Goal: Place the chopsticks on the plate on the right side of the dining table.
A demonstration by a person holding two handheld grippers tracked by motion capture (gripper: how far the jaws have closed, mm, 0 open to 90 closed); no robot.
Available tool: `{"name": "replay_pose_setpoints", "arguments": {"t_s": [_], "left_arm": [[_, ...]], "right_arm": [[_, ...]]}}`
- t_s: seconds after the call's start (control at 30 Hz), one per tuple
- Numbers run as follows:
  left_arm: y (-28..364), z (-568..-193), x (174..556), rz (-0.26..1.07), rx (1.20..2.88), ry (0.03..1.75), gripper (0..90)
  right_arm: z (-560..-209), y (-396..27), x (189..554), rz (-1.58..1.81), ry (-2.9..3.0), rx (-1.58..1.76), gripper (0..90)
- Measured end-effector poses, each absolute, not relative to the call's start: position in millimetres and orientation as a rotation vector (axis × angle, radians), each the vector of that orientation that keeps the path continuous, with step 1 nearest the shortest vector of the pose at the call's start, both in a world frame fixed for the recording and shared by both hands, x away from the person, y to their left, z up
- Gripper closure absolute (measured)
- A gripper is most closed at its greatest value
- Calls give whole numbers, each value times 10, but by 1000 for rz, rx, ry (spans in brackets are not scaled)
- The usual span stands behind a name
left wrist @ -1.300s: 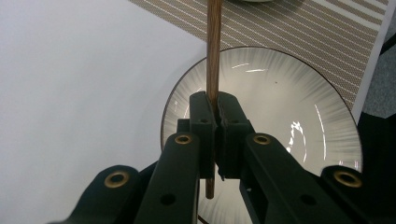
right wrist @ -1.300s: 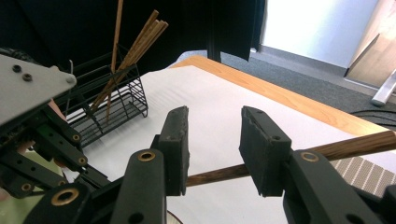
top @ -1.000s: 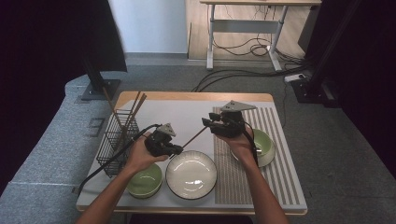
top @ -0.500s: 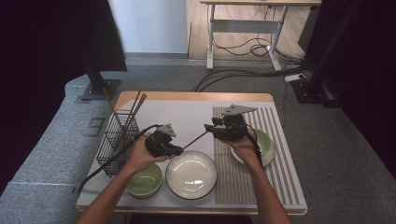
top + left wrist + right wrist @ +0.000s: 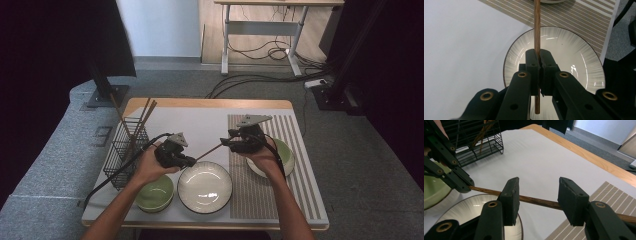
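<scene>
While my left gripper [image 5: 186, 161] pinches one chopstick [image 5: 209, 151] tight between its pads, my right gripper [image 5: 229, 143] has just been opening, and its jaws now stand spread with the stick running between them untouched. Everything about the next move turns on how that stick lies. Seen from above, its long axis runs from about eight o'clock at my left jaws up to two o'clock at my right, hanging level above the white table [image 5: 200, 125], just past the far rim of the striped plate [image 5: 205, 187]. In the left gripper view the chopstick [image 5: 537, 30] shoots straight out to twelve o'clock from the pressed pads, across the plate [image 5: 574, 60] toward the striped mat [image 5: 584, 17]. In the right gripper view it crosses the gap between my open pads [image 5: 511, 197] sideways, from nine o'clock, where the left gripper [image 5: 461, 183] grips its end, toward three o'clock.

So the left hand alone carries it, I judge. The wire basket [image 5: 122, 150] with the other sticks sits at nine o'clock from my left hand, the nearer one. The right can back off toward the pale bowl [image 5: 285, 155] beneath it.
</scene>
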State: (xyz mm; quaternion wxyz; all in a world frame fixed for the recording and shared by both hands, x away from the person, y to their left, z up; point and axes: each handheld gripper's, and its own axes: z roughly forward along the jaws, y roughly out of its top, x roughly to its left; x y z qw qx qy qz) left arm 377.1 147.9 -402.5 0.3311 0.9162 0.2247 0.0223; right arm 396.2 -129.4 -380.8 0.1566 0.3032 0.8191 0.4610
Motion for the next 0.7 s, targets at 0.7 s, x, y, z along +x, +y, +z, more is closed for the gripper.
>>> {"name": "replay_pose_setpoints", "arguments": {"t_s": [0.7], "left_arm": [[1488,-4019,3757,47,2399,569,868]], "right_arm": [[-3807,-1329,3990,1228,2380,840,499]]}}
